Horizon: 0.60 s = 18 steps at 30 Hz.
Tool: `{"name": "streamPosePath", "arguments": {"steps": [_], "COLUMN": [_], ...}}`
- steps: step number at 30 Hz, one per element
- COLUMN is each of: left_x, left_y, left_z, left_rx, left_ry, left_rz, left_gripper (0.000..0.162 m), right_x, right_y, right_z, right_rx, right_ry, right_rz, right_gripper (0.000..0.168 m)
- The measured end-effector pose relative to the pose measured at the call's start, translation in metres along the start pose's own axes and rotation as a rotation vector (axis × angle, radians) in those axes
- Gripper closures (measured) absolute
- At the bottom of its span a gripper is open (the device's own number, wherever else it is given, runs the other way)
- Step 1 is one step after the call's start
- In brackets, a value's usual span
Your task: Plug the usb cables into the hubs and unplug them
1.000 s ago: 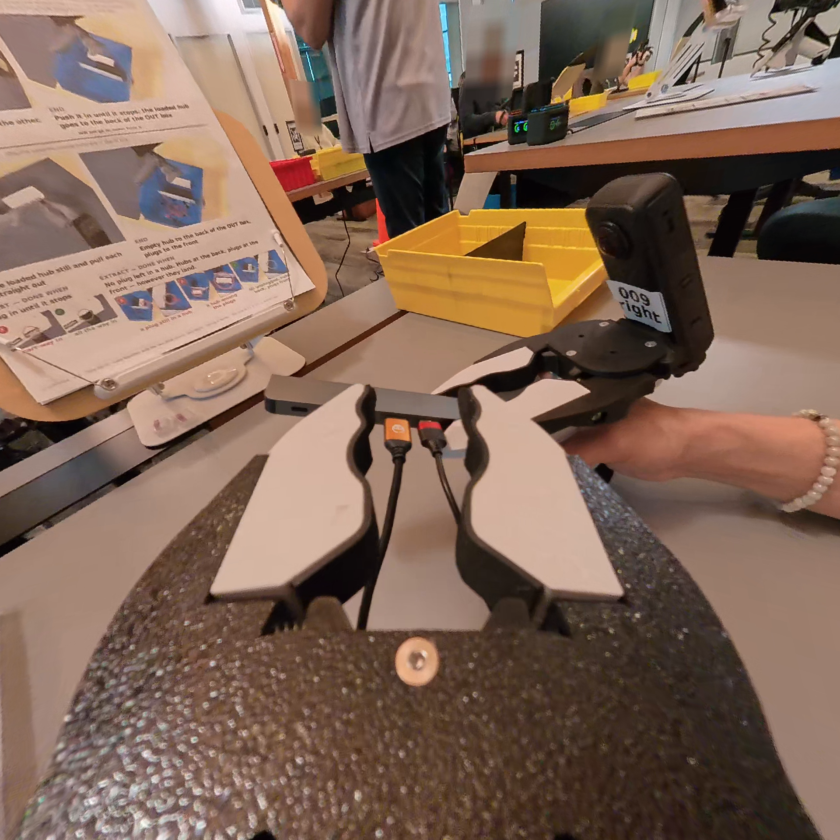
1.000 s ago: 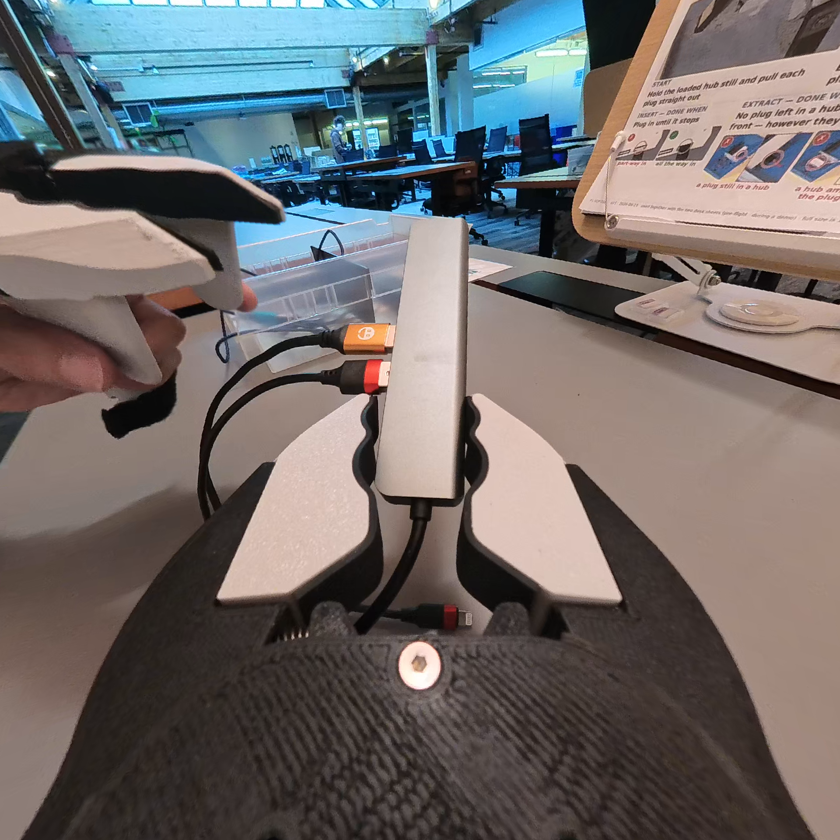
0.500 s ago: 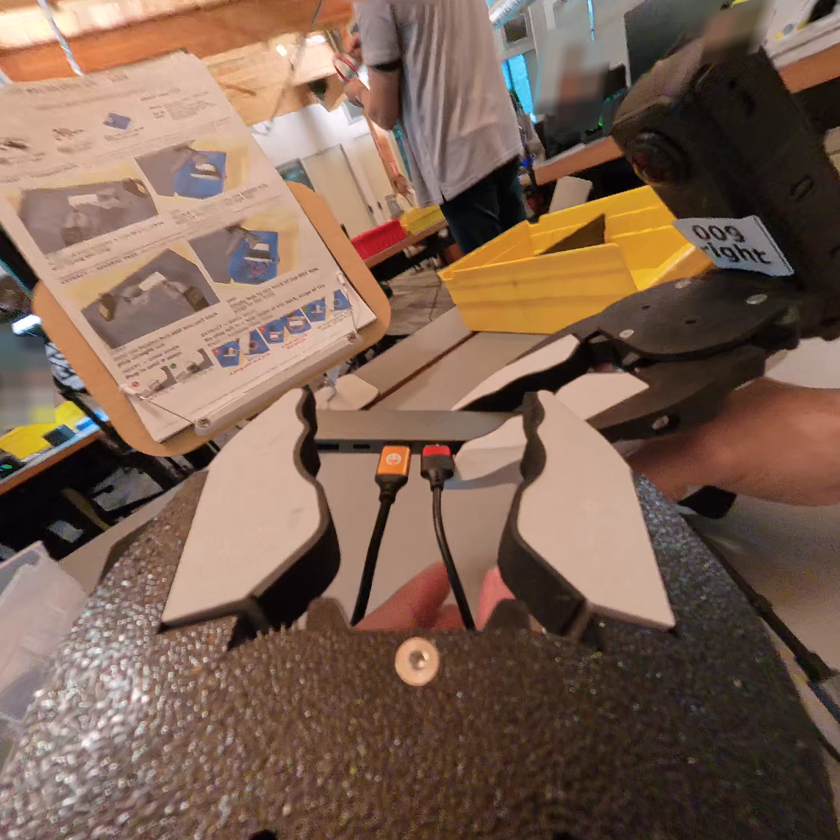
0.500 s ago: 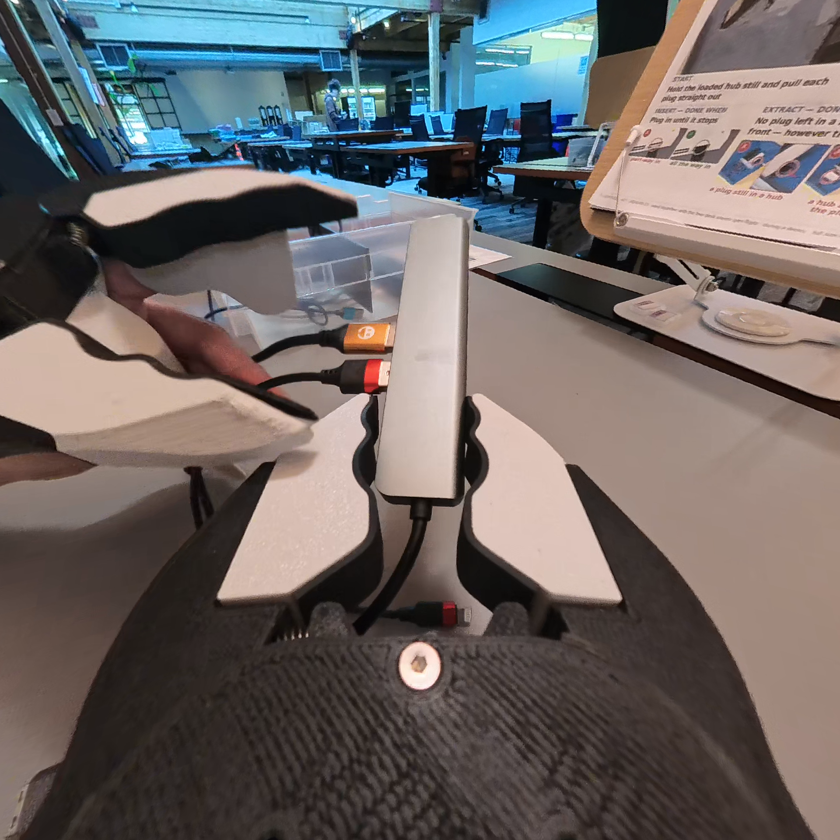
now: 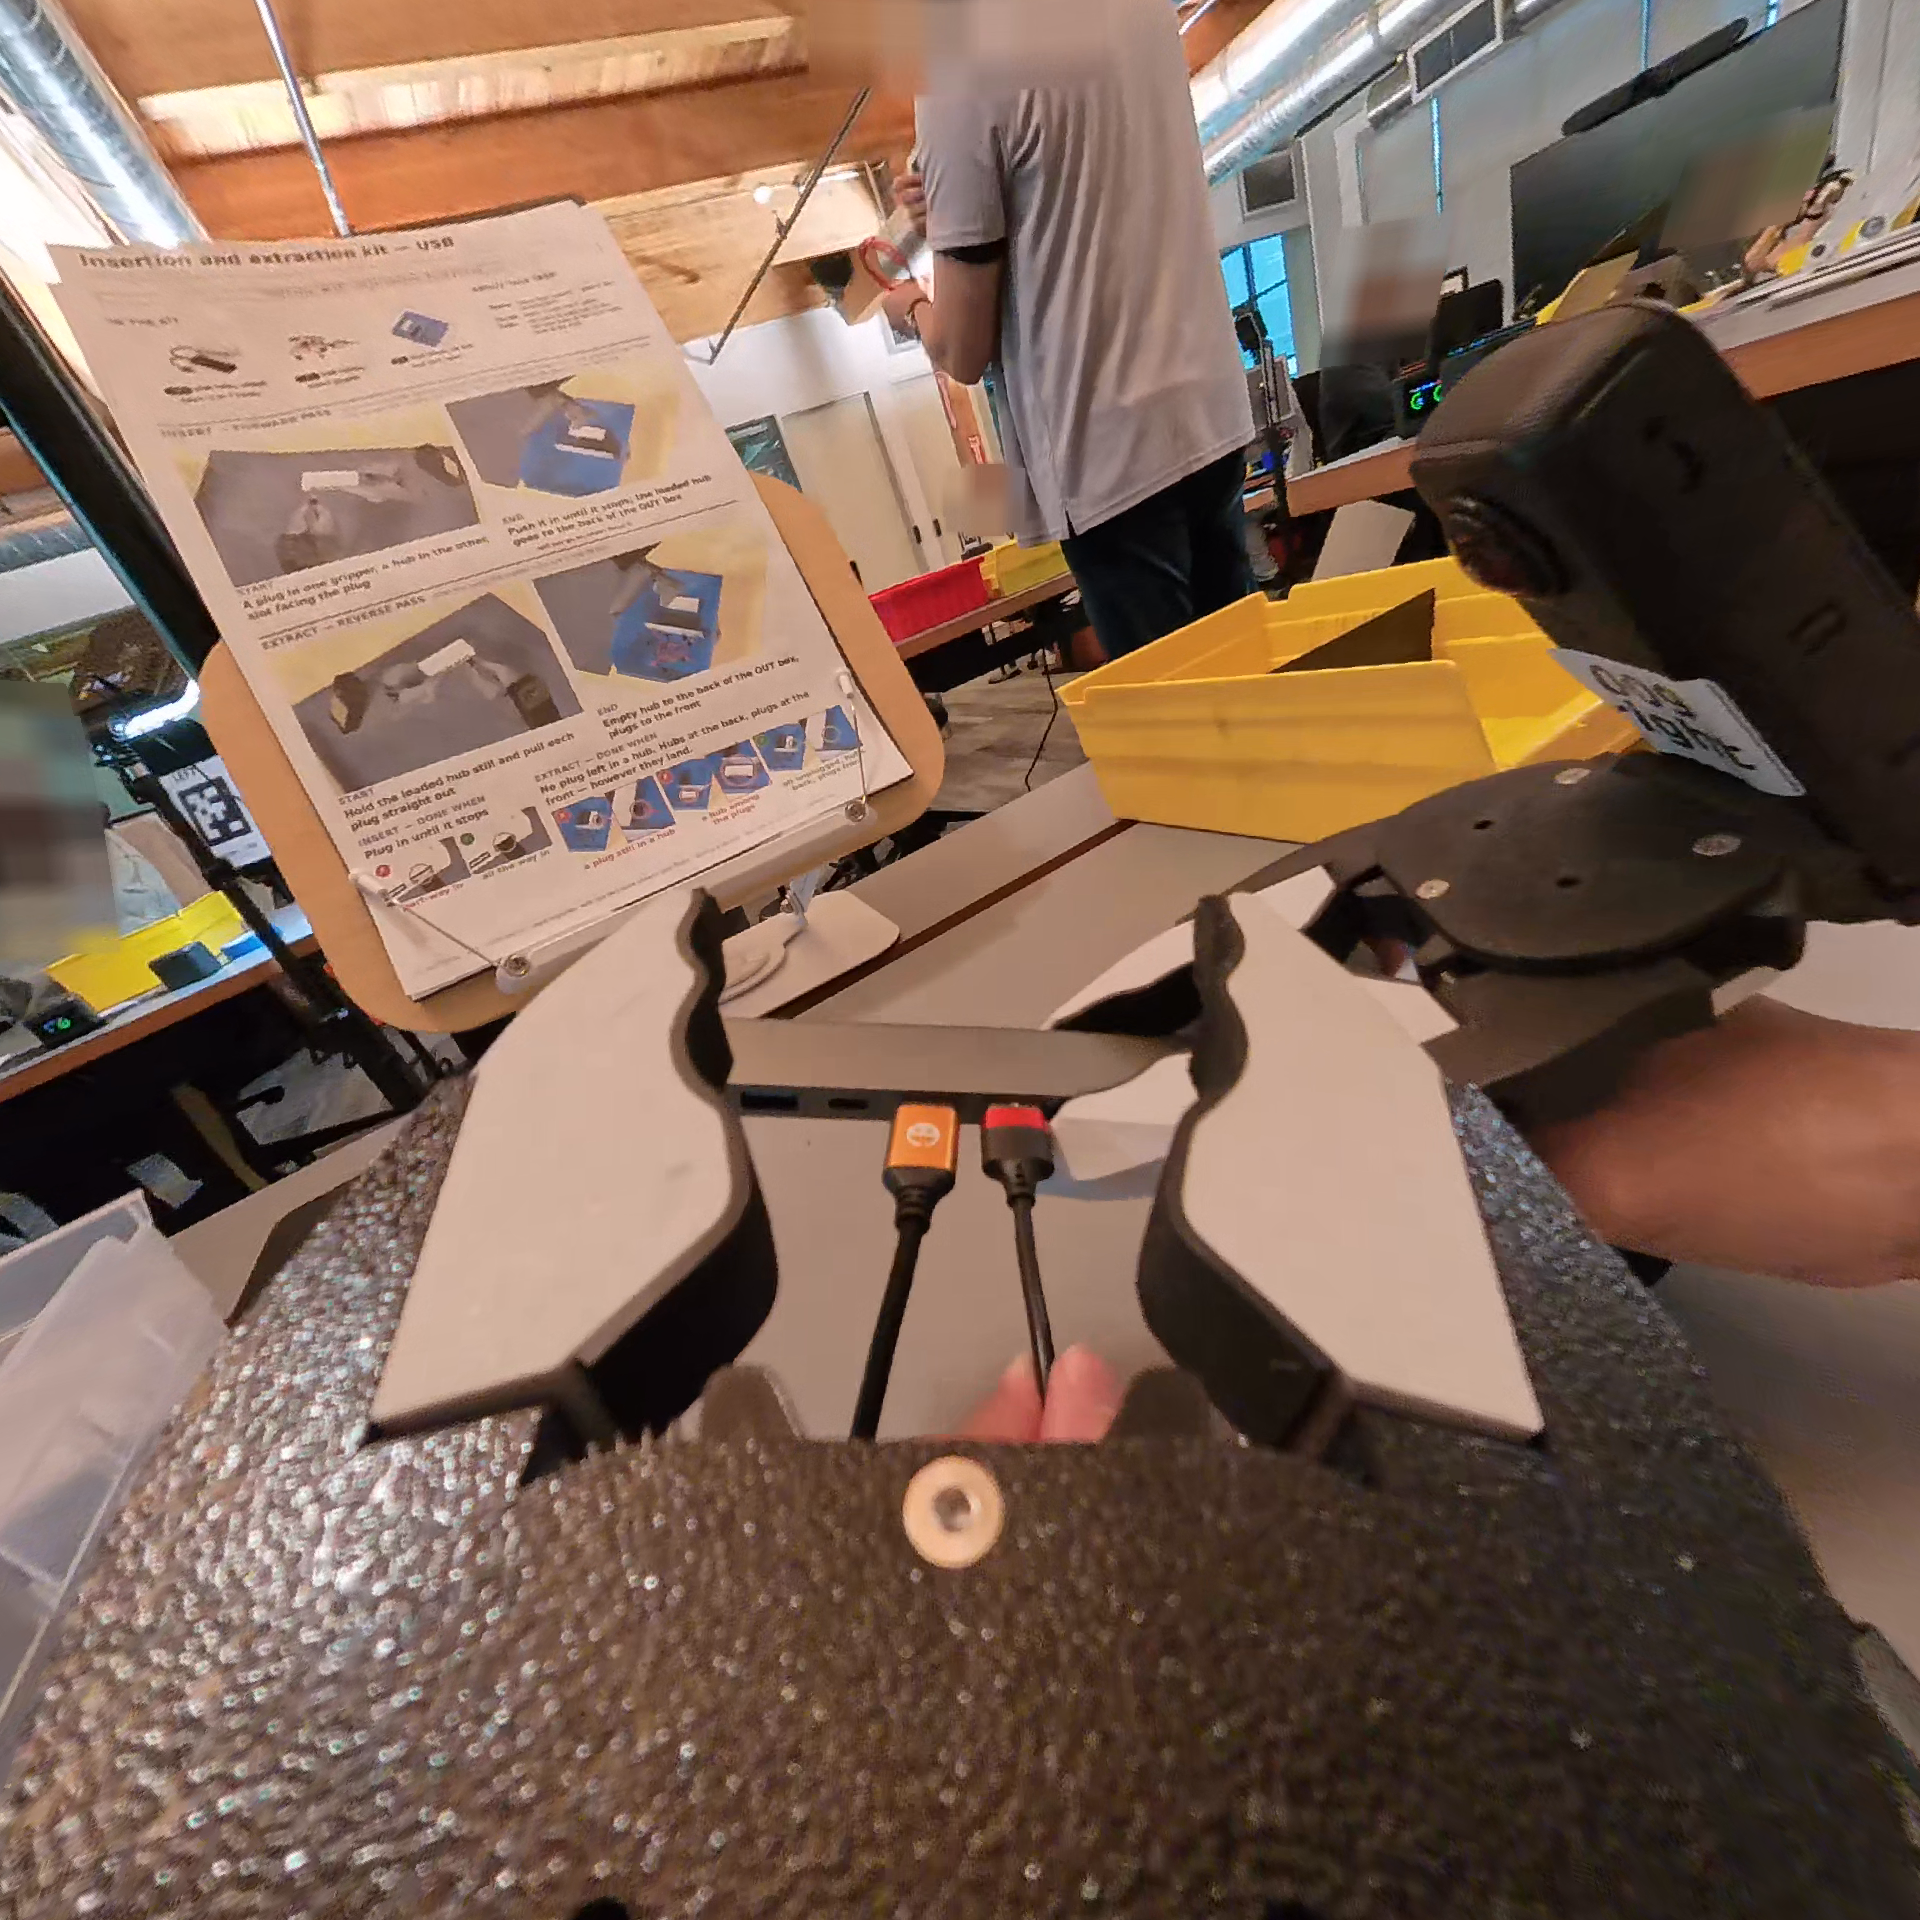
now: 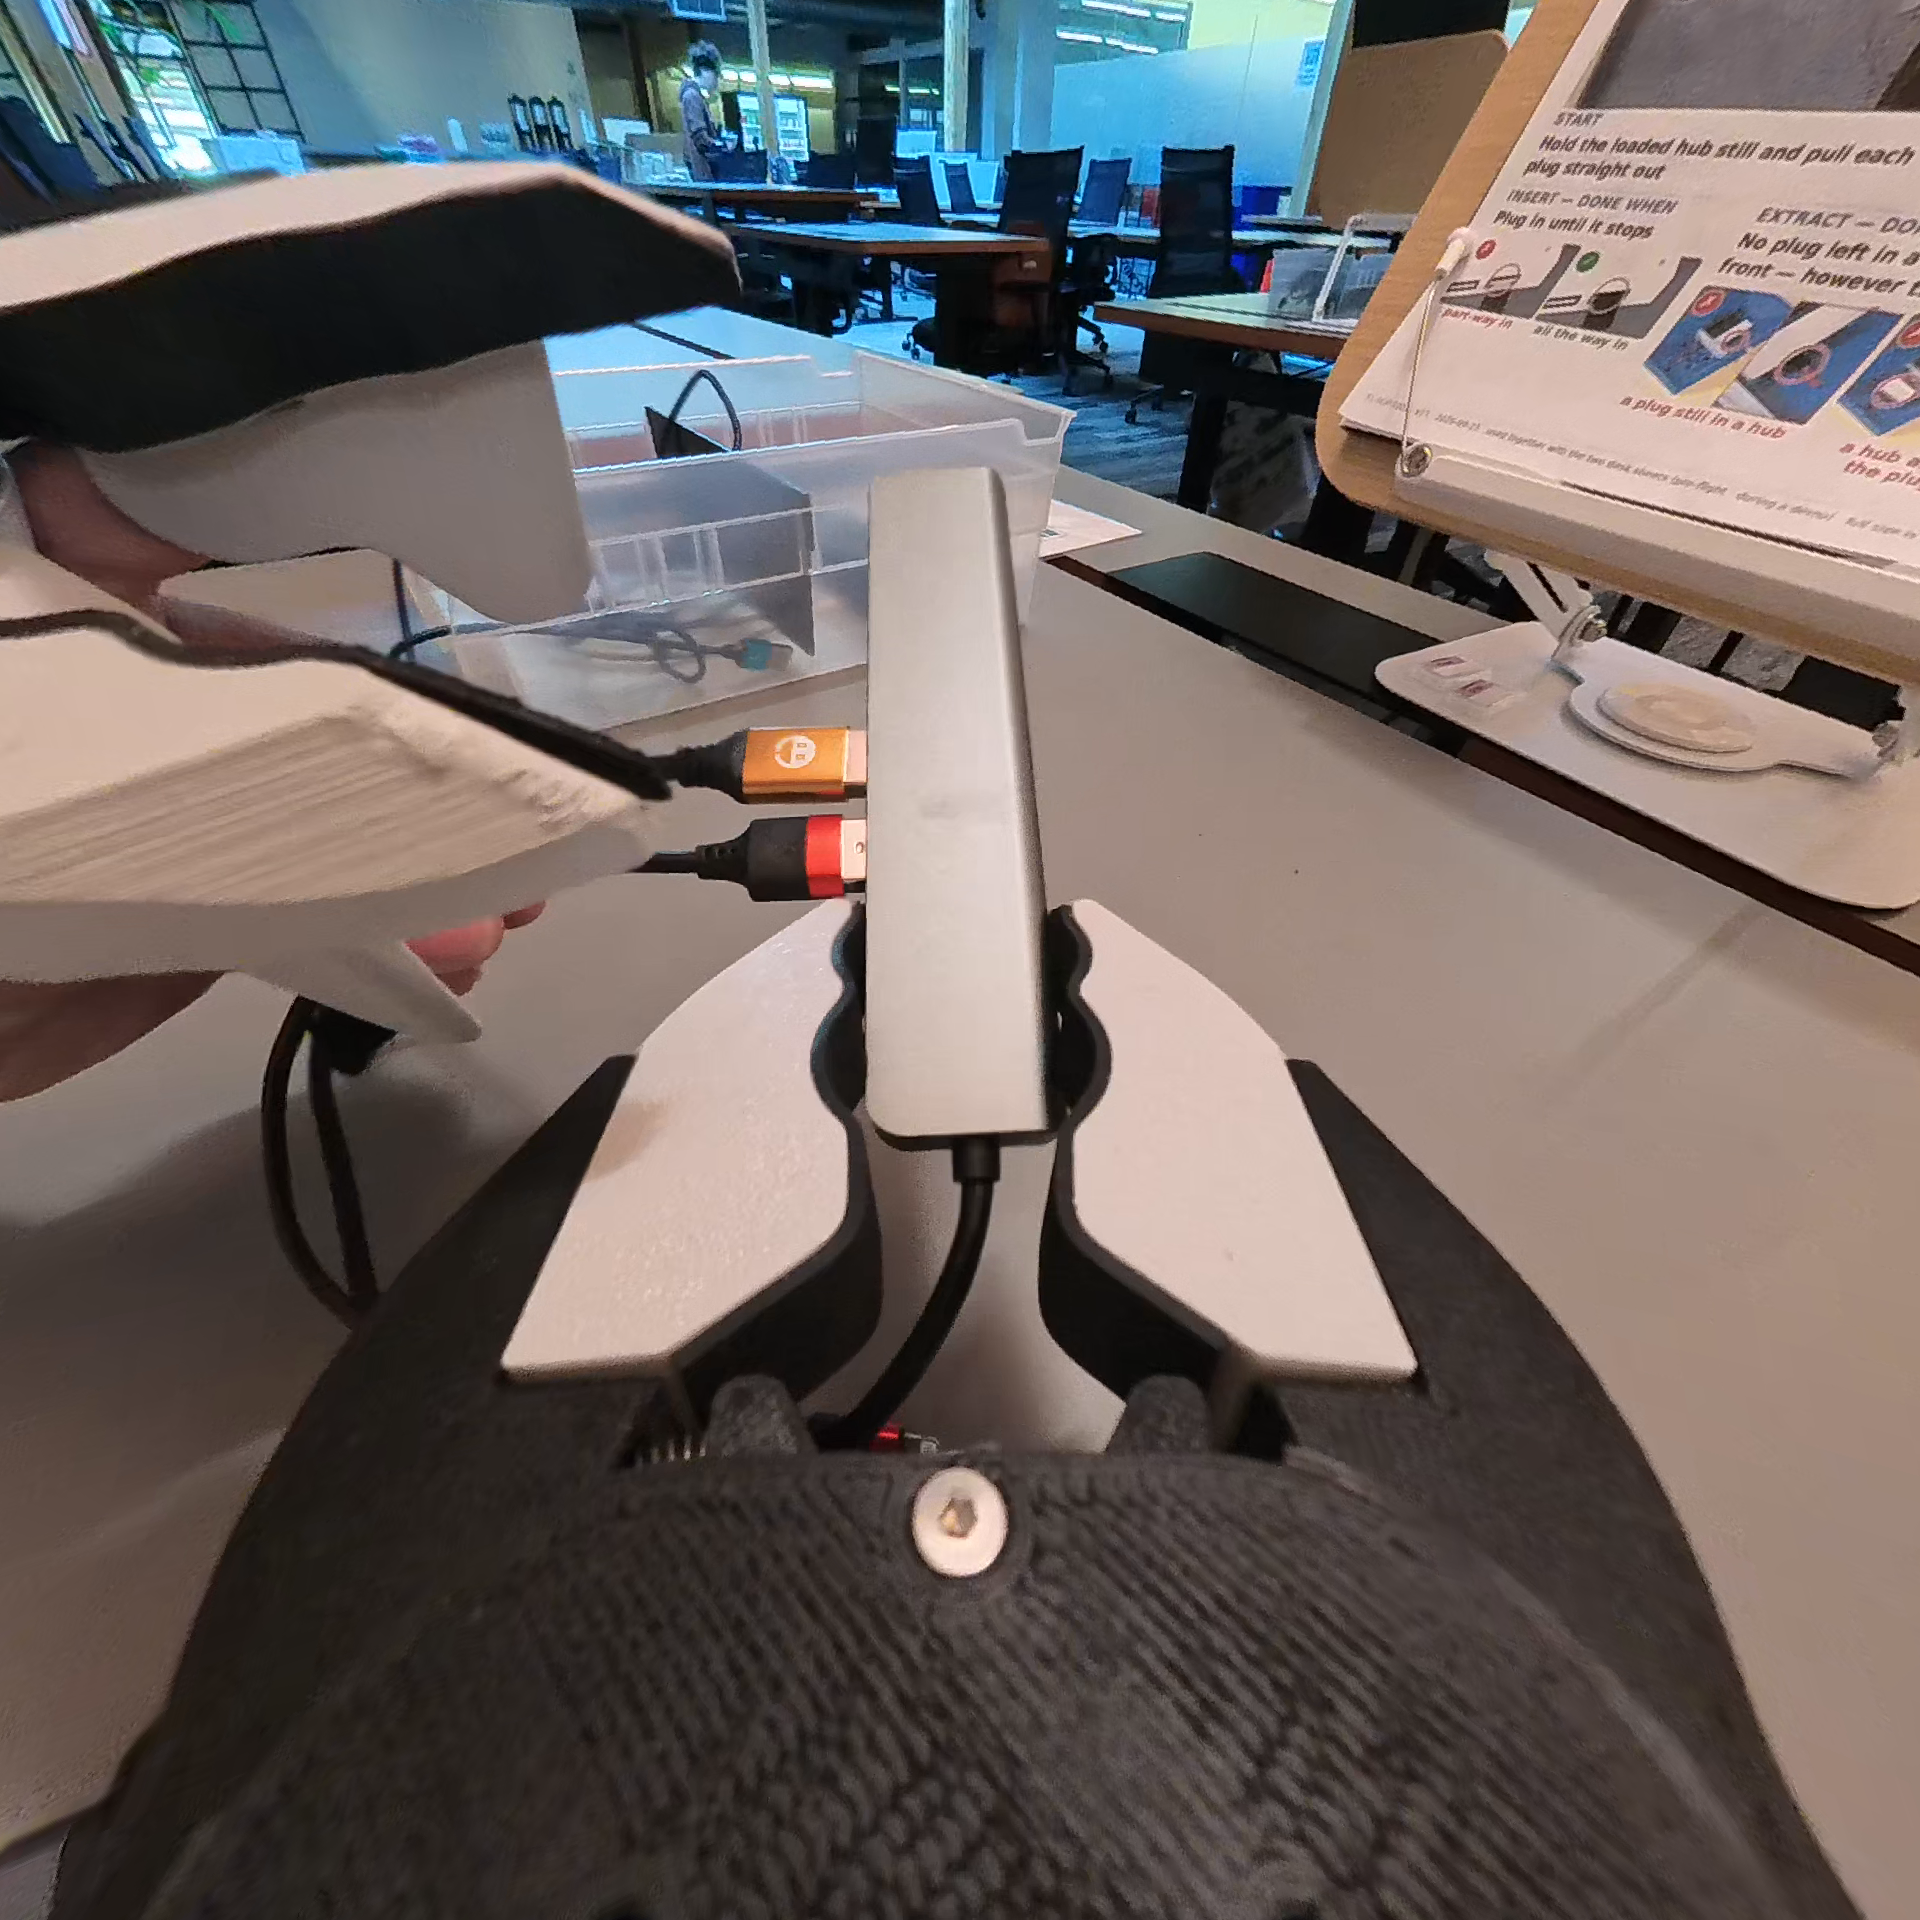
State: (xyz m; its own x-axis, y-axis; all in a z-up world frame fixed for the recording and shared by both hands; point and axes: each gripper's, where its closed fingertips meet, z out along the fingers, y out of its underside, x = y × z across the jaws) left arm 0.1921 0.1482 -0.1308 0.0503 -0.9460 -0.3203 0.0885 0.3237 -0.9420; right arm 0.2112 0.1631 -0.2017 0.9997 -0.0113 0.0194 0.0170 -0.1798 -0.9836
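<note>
Grey flat worktop (image 6: 1455, 935): carries all items listed.
Yellow plastic divided bin (image 5: 1299, 717): at the far side of the worktop, behind the right tool.
Clear plastic bin (image 6: 790, 540): beyond the hub, loose cables inside.
Tan board stand with printed instruction sheet (image 5: 468, 582): tilted upright on a white base.
Right tool (image 6: 956, 977): fingers clamped on the lower end of the slim grey metal USB hub (image 6: 951, 790), held off the worktop.
Left tool (image 5: 956, 987): fingers spread wide, one on each side of the two plugs, touching neither.
Orange-shelled USB plug (image 6: 800, 764): seated in the hub's side.
Red-and-black USB plug (image 6: 810, 857): seated just beside the orange one; both black cables trail toward the left tool.
</note>
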Motion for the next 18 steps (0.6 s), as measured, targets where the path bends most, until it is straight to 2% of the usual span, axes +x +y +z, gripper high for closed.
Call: {"name": "streamPosePath", "arguments": {"steps": [9,14,18], "left_x": [-0.001,-0.007,-0.002], "left_y": [-0.003,-0.001,-0.007], "left_z": [-0.001,-0.002,-0.003], "left_rx": [0.005,-0.003,0.028], "left_ry": [-0.006,-0.006,-0.001], "left_rz": [0.017,-0.077,-0.026], "left_gripper": [0.076,0.075,0.077], "right_x": [-0.003,-0.006,-0.003], "right_y": [-0.001,-0.003,0.0], "right_z": [-0.001,-0.003,0.0], "right_rx": [0.009,0.029,0.003], "right_ry": [-0.021,-0.026,0.021], "right_rz": [-0.006,-0.028,-0.056], "right_gripper": [0.136,0.136,0.136]}}
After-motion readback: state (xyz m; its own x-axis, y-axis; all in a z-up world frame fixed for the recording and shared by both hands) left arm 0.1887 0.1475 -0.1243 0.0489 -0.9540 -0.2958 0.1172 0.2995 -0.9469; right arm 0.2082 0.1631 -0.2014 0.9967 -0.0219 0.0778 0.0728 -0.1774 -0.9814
